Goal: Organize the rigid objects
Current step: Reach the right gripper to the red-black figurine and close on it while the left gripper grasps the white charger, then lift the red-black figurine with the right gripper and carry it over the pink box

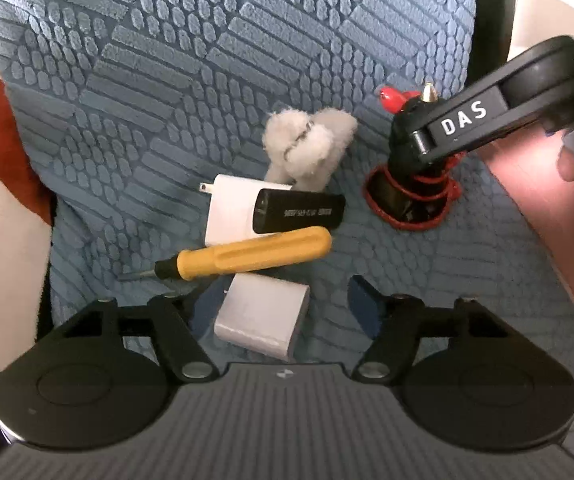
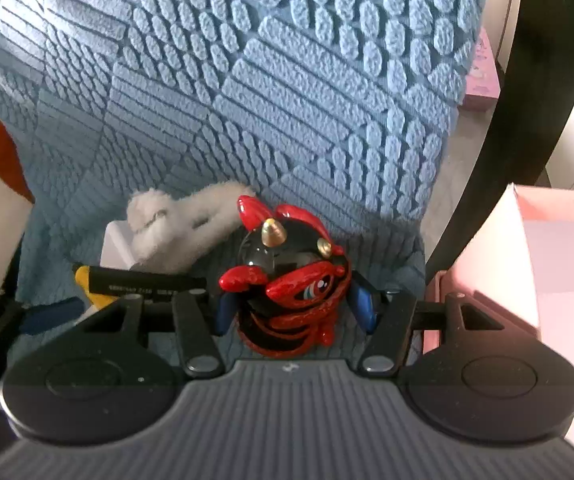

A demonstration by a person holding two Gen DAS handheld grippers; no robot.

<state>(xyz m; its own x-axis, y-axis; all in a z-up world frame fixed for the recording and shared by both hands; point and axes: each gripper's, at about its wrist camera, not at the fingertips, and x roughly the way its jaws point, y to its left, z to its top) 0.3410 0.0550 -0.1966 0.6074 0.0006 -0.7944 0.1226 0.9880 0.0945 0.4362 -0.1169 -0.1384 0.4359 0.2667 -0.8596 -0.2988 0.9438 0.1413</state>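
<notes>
Right wrist view: right gripper (image 2: pixel 293 310), jaws spread, straddles one red-and-black figurine (image 2: pixel 291 280) on the blue textured cloth (image 2: pixel 287 80). Left gripper (image 1: pixel 283 312), jaws apart, frames one of two white chargers (image 1: pixel 263 322); beyond lie one yellow screwdriver (image 1: pixel 247 254), one black stick (image 1: pixel 299 210), one fluffy toy (image 1: pixel 311 140).

The left gripper (image 1: pixel 283 300) sits low in the frame of its own camera, jaws spread wide, nothing pinched between its blue pads. The right gripper (image 2: pixel 295 304) shows at the bottom centre of its own view, its fingers parted around the red and black figurine (image 2: pixel 287 280). In the left camera's right edge, the person's right hand (image 1: pixel 567 160) grips it.
</notes>
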